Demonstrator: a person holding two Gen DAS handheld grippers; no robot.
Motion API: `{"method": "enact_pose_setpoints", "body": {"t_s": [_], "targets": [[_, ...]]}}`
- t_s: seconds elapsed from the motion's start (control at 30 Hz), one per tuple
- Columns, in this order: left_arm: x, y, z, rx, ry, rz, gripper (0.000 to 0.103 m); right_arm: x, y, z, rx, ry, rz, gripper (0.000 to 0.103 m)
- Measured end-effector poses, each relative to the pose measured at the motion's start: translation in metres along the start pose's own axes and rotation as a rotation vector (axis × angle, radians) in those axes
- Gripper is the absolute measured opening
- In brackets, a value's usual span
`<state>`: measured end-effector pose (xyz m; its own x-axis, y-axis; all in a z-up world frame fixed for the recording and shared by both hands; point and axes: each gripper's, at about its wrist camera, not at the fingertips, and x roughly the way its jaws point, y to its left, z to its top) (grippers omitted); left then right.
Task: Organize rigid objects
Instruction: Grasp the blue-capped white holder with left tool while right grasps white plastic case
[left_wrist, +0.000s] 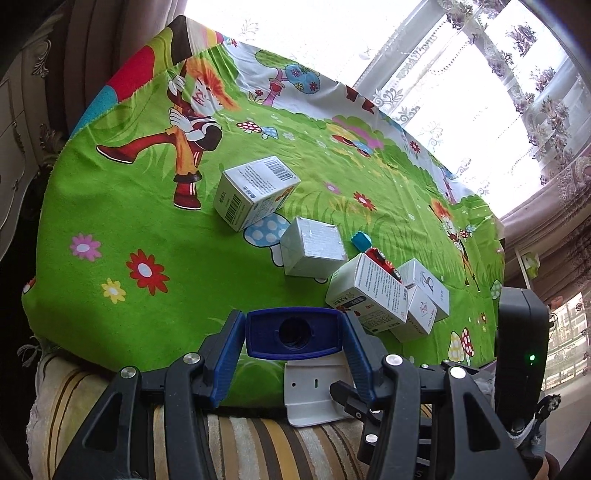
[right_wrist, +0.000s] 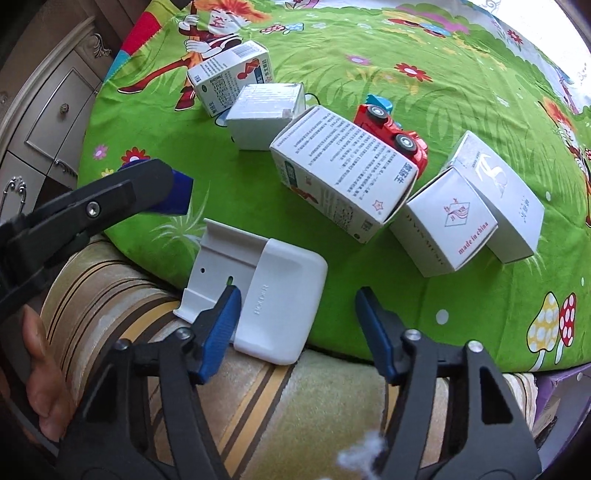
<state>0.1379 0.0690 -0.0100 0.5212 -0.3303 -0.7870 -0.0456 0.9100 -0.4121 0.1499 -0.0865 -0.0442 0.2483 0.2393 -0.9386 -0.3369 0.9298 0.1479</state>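
My left gripper (left_wrist: 293, 334) is shut on a dark blue block with a round hole (left_wrist: 293, 332), held just above the near edge of the green cartoon cloth (left_wrist: 147, 221). The right wrist view shows it at the left, the blue block (right_wrist: 181, 194) sticking out. A white plastic holder (right_wrist: 280, 295) lies flat, half on the cloth and half on the striped cushion (right_wrist: 258, 406). My right gripper (right_wrist: 297, 328) hangs open over it; the left fingertip overlaps it and the right stands clear. A row of white cartons (right_wrist: 343, 166) crosses the cloth with a red toy car (right_wrist: 391, 136) behind.
Two small white boxes (right_wrist: 443, 221) end the row at the right, and a barcode carton (left_wrist: 255, 192) and a plain white box (left_wrist: 314, 251) start it at the left. A pale dresser (right_wrist: 48, 122) stands left of the table. A hand (right_wrist: 40, 369) shows at the lower left.
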Motion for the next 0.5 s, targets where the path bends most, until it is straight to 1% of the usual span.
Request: {"method": "enact_pose_setpoints", "body": {"t_s": [0.03, 0.07, 0.23, 0.5], "targets": [[-0.001, 0.0, -0.001, -0.002, -0.001, 0.0, 0.054, -0.001, 0.001, 0.0, -0.006, -0.002, 0.012, 0.052], [-0.001, 0.0, -0.002, -0.004, -0.002, 0.0, 0.054, -0.001, 0.002, -0.001, -0.013, -0.002, 0.016, 0.045], [-0.007, -0.001, -0.005, -0.012, -0.015, -0.003, 0.054, -0.011, 0.001, -0.007, -0.015, -0.043, 0.027, 0.044], [-0.019, -0.006, -0.013, -0.02, -0.033, -0.009, 0.054, -0.044, -0.019, -0.022, 0.019, -0.124, 0.03, 0.041]]}}
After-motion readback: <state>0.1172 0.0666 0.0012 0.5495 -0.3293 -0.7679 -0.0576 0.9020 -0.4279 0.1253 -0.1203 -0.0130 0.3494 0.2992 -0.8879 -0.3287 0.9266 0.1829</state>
